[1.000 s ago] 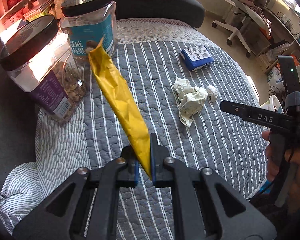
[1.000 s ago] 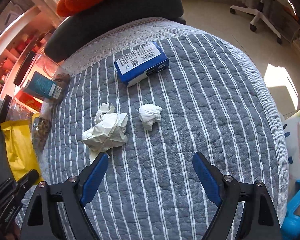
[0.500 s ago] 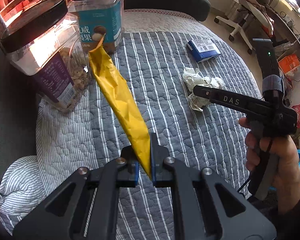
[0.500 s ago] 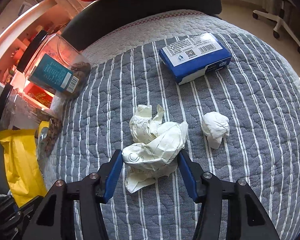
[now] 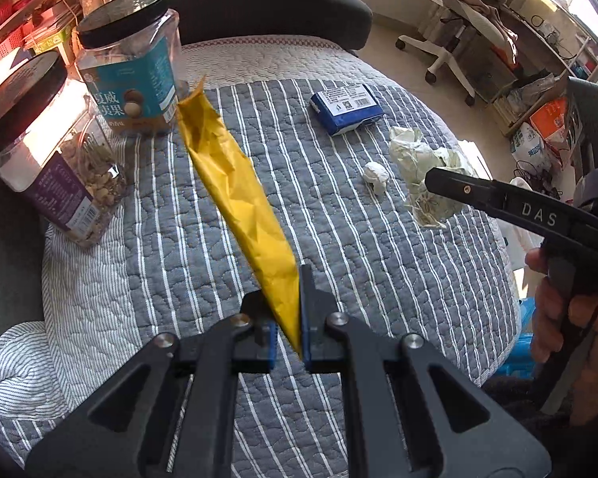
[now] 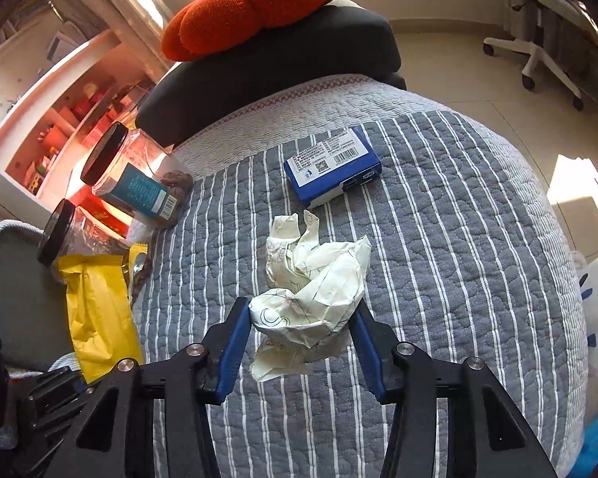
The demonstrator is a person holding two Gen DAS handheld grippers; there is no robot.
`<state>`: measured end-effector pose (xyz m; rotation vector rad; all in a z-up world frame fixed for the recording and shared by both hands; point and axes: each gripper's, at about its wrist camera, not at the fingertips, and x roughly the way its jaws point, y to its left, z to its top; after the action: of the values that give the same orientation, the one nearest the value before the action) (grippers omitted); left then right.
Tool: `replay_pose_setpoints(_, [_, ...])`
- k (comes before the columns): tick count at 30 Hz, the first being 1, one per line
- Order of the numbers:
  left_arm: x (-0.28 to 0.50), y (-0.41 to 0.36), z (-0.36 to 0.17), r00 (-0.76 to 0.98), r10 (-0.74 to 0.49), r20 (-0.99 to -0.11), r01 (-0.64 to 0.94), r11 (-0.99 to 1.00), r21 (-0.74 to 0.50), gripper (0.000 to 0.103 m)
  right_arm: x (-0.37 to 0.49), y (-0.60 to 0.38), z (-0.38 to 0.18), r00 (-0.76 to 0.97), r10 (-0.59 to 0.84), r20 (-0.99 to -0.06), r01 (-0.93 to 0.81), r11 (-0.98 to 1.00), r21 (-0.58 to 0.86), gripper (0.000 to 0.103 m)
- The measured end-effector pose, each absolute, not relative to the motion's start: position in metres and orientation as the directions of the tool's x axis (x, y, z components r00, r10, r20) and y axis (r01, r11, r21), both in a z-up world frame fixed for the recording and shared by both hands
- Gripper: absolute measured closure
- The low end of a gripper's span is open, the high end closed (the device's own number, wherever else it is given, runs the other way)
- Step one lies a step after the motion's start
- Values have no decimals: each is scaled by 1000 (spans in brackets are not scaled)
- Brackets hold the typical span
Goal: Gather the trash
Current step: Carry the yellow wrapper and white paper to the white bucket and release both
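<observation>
Trash pinched in both grippers above a striped grey quilt point(image 5: 378, 279)

Quilt carries two nut jars point(image 5: 127, 75), a blue packet point(image 6: 331, 167) and a small white wad point(image 5: 376, 175); left gripper point(image 5: 287, 342) is clenched on a long yellow wrapper point(image 5: 235, 195); right gripper point(image 6: 299, 346) is closing, pads pressing a crumpled paper ball point(image 6: 315, 290) held clear of the quilt.
</observation>
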<state>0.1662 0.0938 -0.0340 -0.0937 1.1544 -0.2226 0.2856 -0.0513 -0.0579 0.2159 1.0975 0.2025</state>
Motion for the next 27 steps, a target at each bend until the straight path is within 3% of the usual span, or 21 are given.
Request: replay_pose_setpoints(27, [163,-98,-21,354,-381,-854,411,883,-224,93,181,-296,10,567,67,-821,253,935,250,52])
